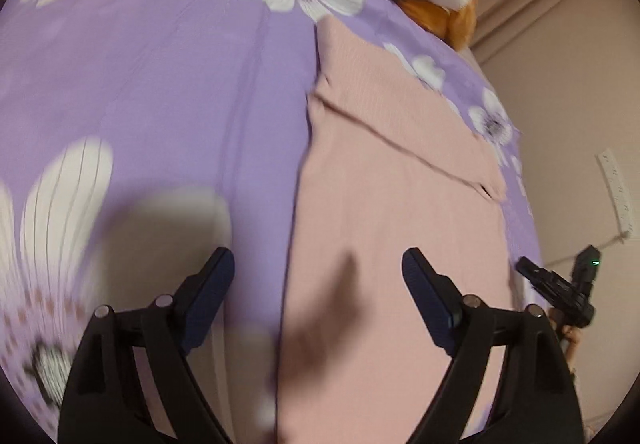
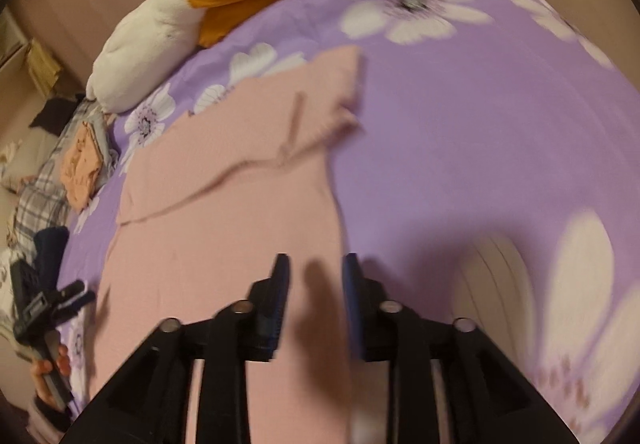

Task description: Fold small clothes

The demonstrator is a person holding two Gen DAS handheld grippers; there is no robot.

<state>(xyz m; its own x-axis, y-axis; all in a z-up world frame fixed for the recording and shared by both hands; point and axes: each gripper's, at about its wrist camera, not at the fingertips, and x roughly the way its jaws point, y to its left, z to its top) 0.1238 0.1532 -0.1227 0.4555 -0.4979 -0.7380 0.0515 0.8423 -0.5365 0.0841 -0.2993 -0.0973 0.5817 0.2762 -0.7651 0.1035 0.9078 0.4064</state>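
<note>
A pink garment (image 1: 384,196) lies flat on the purple flowered bedsheet (image 1: 160,84), with a sleeve folded across its upper part. My left gripper (image 1: 318,264) is open and empty, above the garment's left edge. In the right wrist view the same pink garment (image 2: 224,212) lies below my right gripper (image 2: 314,268), which is partly open and empty over the garment's right edge. The right gripper shows at the far right of the left wrist view (image 1: 560,284). The left gripper shows at the lower left of the right wrist view (image 2: 48,308).
A white and orange plush toy (image 2: 168,24) lies at the head of the bed. An orange-pink folded cloth (image 2: 82,168) sits on a plaid cloth (image 2: 36,200) at the bed's edge. A power strip (image 1: 618,192) hangs on the wall.
</note>
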